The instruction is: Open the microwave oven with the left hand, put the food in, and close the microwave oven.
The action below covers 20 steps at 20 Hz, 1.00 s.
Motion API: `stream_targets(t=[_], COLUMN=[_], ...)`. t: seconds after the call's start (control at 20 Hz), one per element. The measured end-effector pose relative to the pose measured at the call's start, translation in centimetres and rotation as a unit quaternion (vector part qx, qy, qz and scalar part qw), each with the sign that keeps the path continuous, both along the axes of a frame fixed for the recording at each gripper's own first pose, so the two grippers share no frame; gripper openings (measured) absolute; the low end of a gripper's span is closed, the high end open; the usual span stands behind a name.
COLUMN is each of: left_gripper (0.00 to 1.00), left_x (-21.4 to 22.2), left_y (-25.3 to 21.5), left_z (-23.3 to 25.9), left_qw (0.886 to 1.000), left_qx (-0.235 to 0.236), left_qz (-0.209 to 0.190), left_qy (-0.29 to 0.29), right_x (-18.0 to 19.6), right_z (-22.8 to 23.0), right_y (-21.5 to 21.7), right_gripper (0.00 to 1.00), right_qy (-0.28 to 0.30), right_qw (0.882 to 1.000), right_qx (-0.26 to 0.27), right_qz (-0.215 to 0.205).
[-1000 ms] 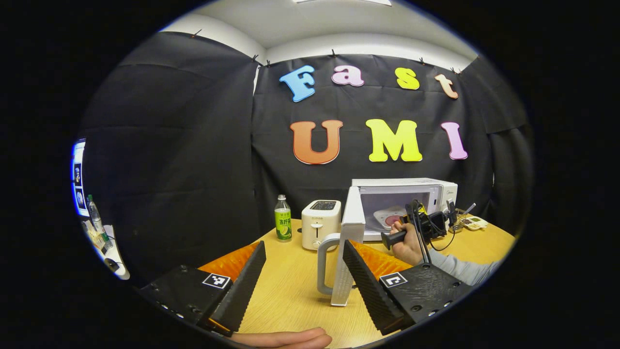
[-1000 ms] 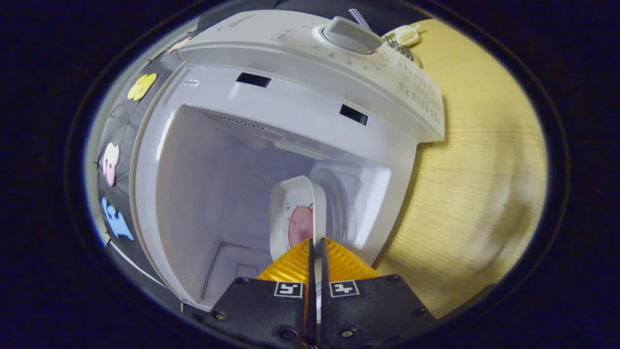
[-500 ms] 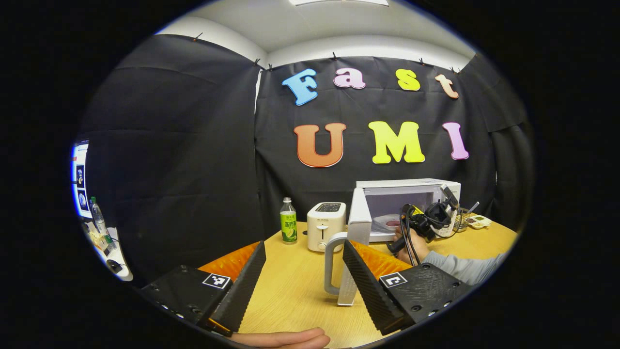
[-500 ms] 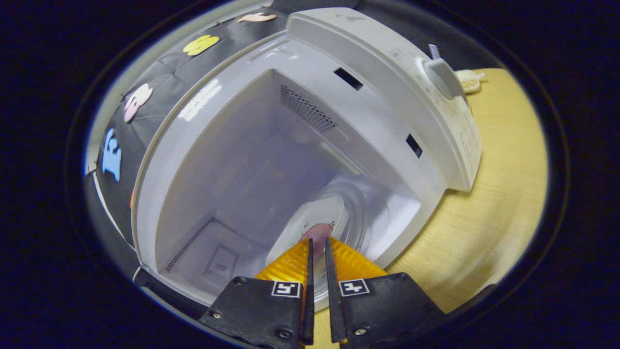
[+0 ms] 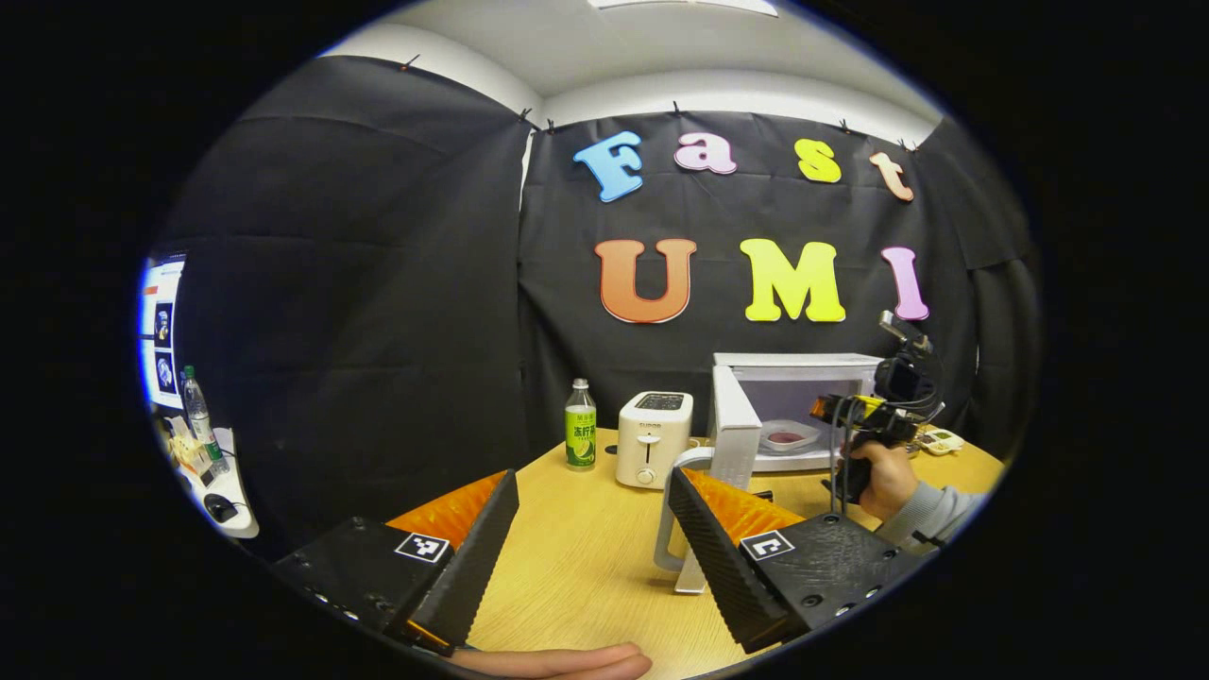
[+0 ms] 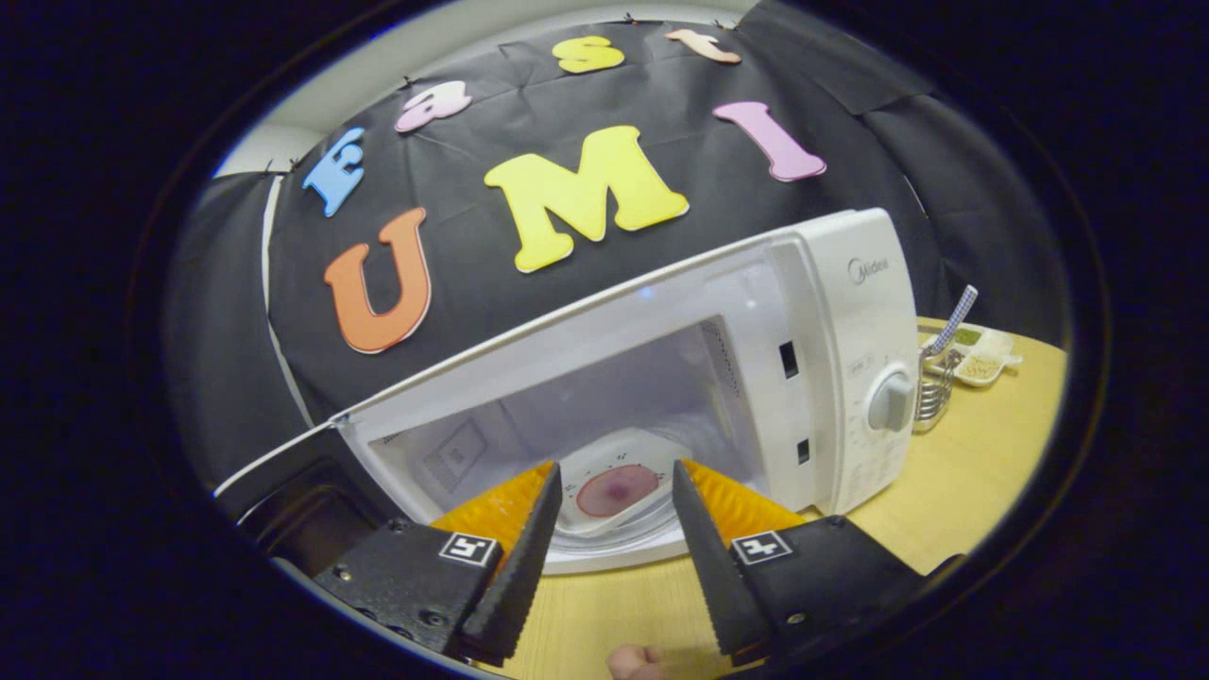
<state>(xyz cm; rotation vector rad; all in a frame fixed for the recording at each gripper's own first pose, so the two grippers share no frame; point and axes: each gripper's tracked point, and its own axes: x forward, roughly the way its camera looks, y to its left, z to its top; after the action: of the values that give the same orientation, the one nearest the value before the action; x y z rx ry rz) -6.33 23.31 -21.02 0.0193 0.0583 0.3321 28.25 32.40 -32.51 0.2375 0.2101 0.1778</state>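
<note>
At the bottom of the left gripper view, the left gripper (image 5: 593,548) has its fingers spread wide and holds nothing. Between them lies the wooden table (image 5: 576,567), and just past its right finger stands the open microwave door (image 5: 732,444) with its pale handle (image 5: 667,515). Farther back, in the middle of the frame, are a green bottle (image 5: 580,437) and a white toaster (image 5: 654,437); their labels are too small to tell. At the right, a hand (image 5: 883,477) holds the right gripper (image 5: 855,414) in front of the microwave (image 5: 803,364).

In the right gripper view, the right gripper (image 6: 612,534) is also wide open and empty. Between its fingers, inside the cavity, sits the white plate with pink food (image 6: 616,489). The microwave (image 6: 850,312) front has a brand mark above a round knob (image 6: 891,400).
</note>
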Motion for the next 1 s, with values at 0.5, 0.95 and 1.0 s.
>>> stream_targets(t=[0.5, 0.95, 1.0], left_gripper=[0.58, 0.00, 0.00], left_x=[1.5, 5.6, 6.0], left_y=[4.0, 2.9, 2.0], left_z=[-2.2, -5.2, -5.1], left_qw=[0.999, 0.997, 0.996], left_qx=[-0.032, -0.067, -0.068], left_qz=[0.040, -0.032, -0.057], left_qy=[-0.007, 0.008, 0.004], right_x=[-13.7, -20.6, -21.0], right_z=[8.8, 12.7, 13.2], right_y=[-6.8, -15.3, -15.5], right_gripper=[0.96, 0.96, 0.96], right_qy=[-0.100, -0.132, -0.130], right_qw=[0.988, 0.979, 0.980], right_qx=[-0.095, -0.141, -0.140], right_qz=[0.070, 0.060, 0.062])
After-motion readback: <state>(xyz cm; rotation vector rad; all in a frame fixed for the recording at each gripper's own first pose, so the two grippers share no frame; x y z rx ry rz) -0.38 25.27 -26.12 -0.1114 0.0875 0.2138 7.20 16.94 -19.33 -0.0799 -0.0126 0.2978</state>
